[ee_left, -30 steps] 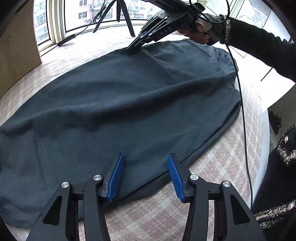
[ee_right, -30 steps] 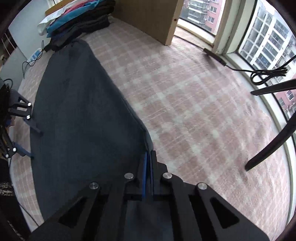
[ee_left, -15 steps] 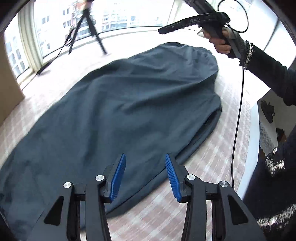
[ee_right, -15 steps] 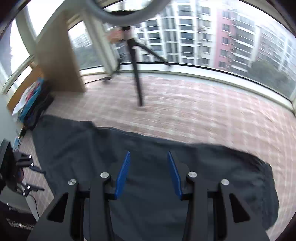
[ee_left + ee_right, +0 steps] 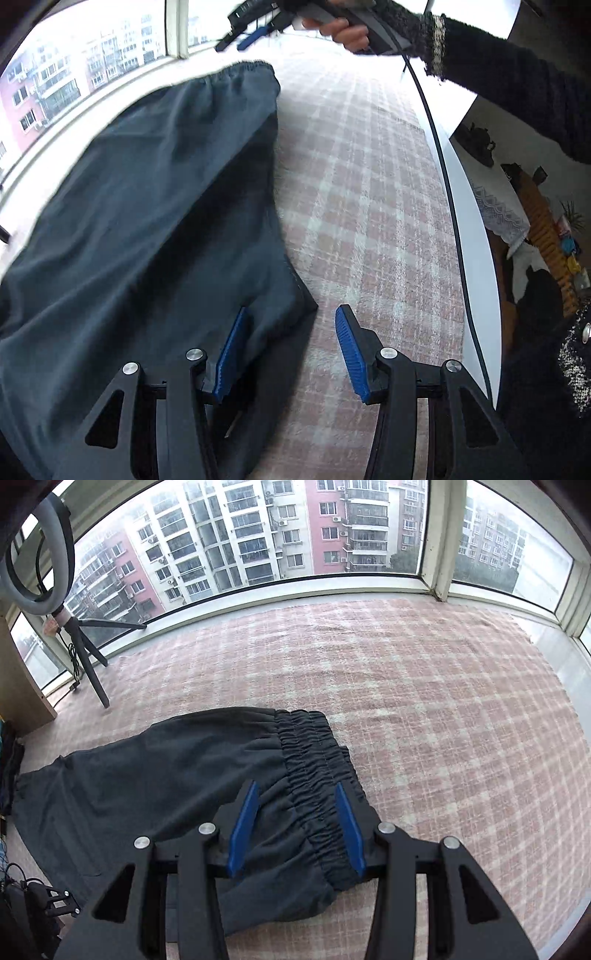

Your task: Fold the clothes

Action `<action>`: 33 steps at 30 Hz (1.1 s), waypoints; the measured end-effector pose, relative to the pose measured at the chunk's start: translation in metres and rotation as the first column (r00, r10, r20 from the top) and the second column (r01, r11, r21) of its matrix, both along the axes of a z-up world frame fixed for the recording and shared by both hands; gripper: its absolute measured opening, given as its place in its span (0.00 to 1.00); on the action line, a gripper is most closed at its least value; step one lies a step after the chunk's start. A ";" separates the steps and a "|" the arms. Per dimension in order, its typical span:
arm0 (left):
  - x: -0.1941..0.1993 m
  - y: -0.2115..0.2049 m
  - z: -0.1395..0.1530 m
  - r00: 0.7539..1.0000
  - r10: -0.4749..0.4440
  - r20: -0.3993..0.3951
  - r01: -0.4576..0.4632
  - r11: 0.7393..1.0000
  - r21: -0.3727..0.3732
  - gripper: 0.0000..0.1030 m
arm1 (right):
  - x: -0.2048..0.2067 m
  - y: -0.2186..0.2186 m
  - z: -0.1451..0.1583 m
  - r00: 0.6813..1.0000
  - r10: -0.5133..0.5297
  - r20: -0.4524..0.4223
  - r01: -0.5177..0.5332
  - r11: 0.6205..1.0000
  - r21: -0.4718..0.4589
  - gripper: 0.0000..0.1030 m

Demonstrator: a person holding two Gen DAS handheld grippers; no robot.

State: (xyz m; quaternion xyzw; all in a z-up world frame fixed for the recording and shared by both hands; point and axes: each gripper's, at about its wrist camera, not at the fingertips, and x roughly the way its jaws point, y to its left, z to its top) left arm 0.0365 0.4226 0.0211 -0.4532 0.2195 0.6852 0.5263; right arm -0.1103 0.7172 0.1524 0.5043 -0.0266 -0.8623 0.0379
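The dark trousers (image 5: 155, 775) lie folded lengthwise on the pink checked blanket (image 5: 443, 720), running from the gathered waistband (image 5: 314, 760) near my right gripper (image 5: 295, 823) away toward the wooden panel and the tripod (image 5: 92, 657) by the window. From the left wrist view the same cloth (image 5: 155, 206) fills the left half of the picture, its lower corner (image 5: 295, 295) lying just ahead of my left gripper (image 5: 290, 350). As I judge it, the step in hand is taking hold for the next fold across the length, so I want both grips placed evenly on the same end. My right gripper hangs above the waistband with its jaws parted and nothing pinched; I would lower it until the elastic sits fully between the pads before closing, catching every layer. My left gripper's jaws are opening, empty, with the corner of cloth showing between them but untouched. I would shift slightly onto the fabric so I bite past the hem, not just its edge. In the left view the hand (image 5: 343, 29) carrying the right gripper is well apart, at the far end.
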 end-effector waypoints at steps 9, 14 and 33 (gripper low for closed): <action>0.005 0.014 -0.005 0.997 -0.002 0.071 0.001 1.000 0.009 0.52 | -0.057 -0.054 -0.060 0.973 0.214 0.087 -0.231 0.910 0.345 0.49; 0.003 0.019 -0.009 0.997 -0.016 0.074 0.016 1.000 0.009 0.56 | -0.064 -0.048 -0.060 0.995 0.102 0.018 -0.100 0.907 0.409 0.58; -0.015 -0.270 0.060 0.682 0.704 0.200 -0.731 0.646 0.220 0.47 | 0.132 -0.231 0.037 0.924 0.370 -0.100 -0.376 0.925 -0.049 0.52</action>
